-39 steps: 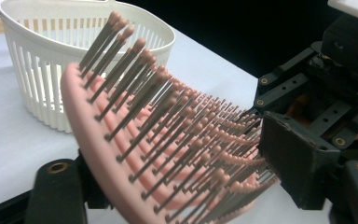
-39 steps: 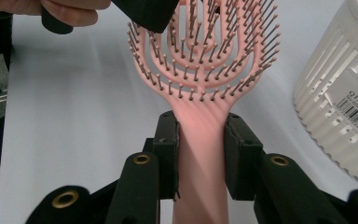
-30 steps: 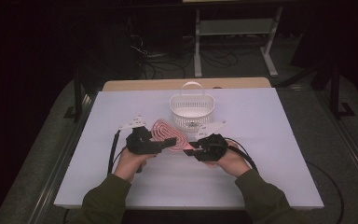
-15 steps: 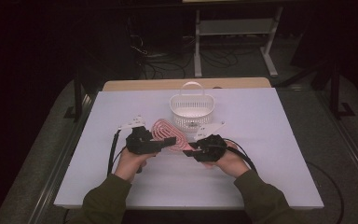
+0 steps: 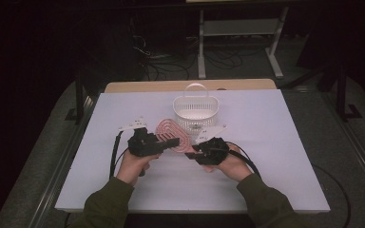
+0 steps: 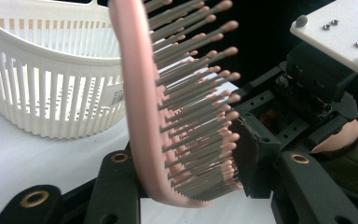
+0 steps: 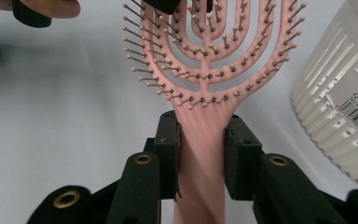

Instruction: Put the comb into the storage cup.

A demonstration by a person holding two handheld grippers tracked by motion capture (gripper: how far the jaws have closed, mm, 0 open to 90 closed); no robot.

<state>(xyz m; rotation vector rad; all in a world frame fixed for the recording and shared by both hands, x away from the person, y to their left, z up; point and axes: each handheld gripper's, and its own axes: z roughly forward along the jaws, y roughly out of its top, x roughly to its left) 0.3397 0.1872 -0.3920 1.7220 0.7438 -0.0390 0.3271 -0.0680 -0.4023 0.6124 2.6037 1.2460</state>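
We hold a pink vented hairbrush [image 5: 171, 134] between both grippers, just in front of the white slotted basket [image 5: 196, 113].

Our right gripper [image 7: 200, 154] is clamped on the handle. Our left gripper [image 6: 189, 172] has just been closing across the head, back and bristle tips between its jaws; it seems to pinch now, though blur hides the contact.

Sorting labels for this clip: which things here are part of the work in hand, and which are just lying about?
In the job:
- pink hairbrush, handle clamped in the right claw, head between the left claw jaws, which have just been closing
- white basket, just behind the brush

Lying about:
- white table
- floor cables
- metal stand
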